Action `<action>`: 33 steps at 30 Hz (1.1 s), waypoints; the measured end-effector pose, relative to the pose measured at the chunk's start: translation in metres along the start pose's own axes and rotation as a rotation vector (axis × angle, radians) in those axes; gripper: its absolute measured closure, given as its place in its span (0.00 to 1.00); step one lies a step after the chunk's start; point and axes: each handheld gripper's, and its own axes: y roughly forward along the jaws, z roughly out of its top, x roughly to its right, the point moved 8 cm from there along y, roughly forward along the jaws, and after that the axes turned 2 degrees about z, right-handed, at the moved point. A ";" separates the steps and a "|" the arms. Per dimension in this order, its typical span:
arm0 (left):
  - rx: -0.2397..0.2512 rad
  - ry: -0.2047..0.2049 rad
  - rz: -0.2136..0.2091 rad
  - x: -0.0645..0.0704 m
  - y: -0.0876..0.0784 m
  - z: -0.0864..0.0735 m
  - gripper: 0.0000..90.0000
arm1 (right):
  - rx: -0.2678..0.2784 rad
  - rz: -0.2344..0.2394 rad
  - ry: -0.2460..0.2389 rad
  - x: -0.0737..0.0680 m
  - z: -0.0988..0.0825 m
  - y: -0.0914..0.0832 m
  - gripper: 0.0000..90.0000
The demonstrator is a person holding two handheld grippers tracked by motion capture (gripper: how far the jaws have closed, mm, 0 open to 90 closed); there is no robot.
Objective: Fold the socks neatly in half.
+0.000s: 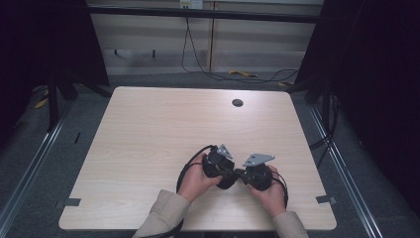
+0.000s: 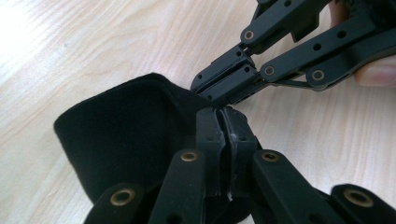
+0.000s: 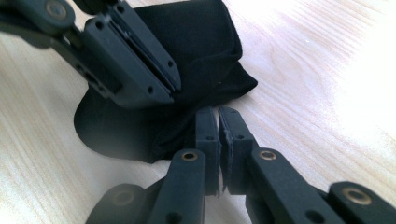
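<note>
A small black cloth [image 2: 126,126] lies bunched on the light wooden table [image 1: 158,129], near its front edge, and shows as a dark lump [image 1: 228,182] between the person's two hands. In the left gripper view my left gripper [image 2: 224,116] has its jaws pressed together on the cloth's right edge. My right gripper [image 2: 224,84] reaches in from the upper right and pinches the same edge just beyond. In the right gripper view my right gripper [image 3: 218,114] is shut at the cloth's [image 3: 205,51] lower fold, with the left gripper [image 3: 166,86] shut on the fabric above it. From above, both [image 1: 235,174] [image 1: 243,174] meet tip to tip.
A round cable hole [image 1: 237,102] sits in the table's far right part. Grey tape tabs [image 1: 72,202] [image 1: 325,199] mark the front corners. Cables [image 1: 218,74] run over the floor behind the table, and dark frame posts [image 1: 52,99] stand at both sides.
</note>
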 end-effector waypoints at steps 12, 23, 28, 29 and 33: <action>0.011 0.014 -0.006 0.005 0.000 0.000 0.91 | 0.004 0.001 -0.002 0.000 0.000 0.000 0.97; 0.109 -0.008 0.029 -0.005 -0.028 0.008 0.73 | 0.010 0.002 0.003 0.001 -0.001 0.000 0.96; 0.109 -0.010 0.093 -0.020 -0.029 0.004 0.84 | 0.010 0.002 0.005 0.001 -0.001 0.000 0.96; 0.100 -0.006 0.094 -0.021 -0.026 0.003 0.85 | 0.010 0.001 0.006 0.001 -0.001 0.000 0.96; 0.057 0.015 0.086 -0.017 -0.010 -0.002 0.85 | 0.011 -0.001 0.003 0.001 -0.001 0.000 0.96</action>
